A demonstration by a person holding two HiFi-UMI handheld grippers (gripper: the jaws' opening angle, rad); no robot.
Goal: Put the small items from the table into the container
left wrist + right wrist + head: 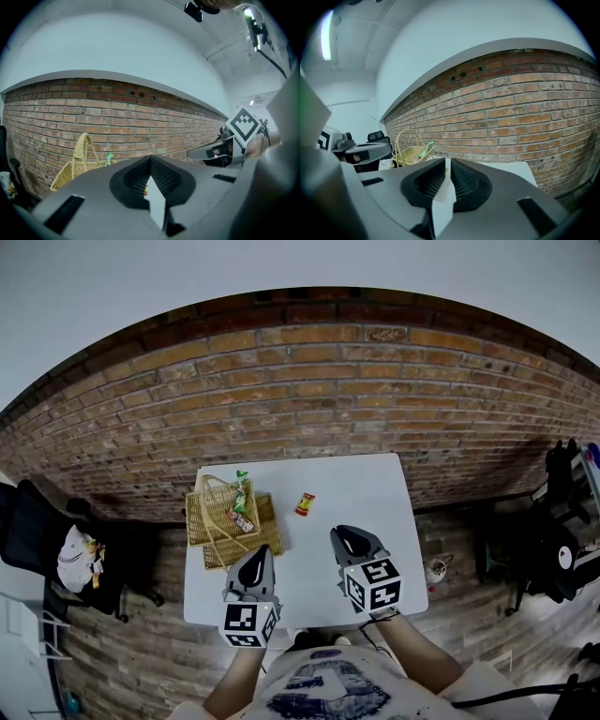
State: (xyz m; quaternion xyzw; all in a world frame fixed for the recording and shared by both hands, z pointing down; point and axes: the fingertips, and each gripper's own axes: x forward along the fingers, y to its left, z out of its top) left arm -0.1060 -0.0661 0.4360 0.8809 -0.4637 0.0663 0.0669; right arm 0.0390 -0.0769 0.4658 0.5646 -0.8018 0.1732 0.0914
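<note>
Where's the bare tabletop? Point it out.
Bare: the table's far right part, from the red-yellow packet to the right edge, and the strip between the left tool and right tool. Crowded: the back-left corner, under the basket.

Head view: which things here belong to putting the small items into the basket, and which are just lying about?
Job: wicker basket, the packets in it, red-and-yellow packet on the white table, left gripper, right gripper.

Lying about: black chair with a white bag, dark gear at right, small object on the floor.
</note>
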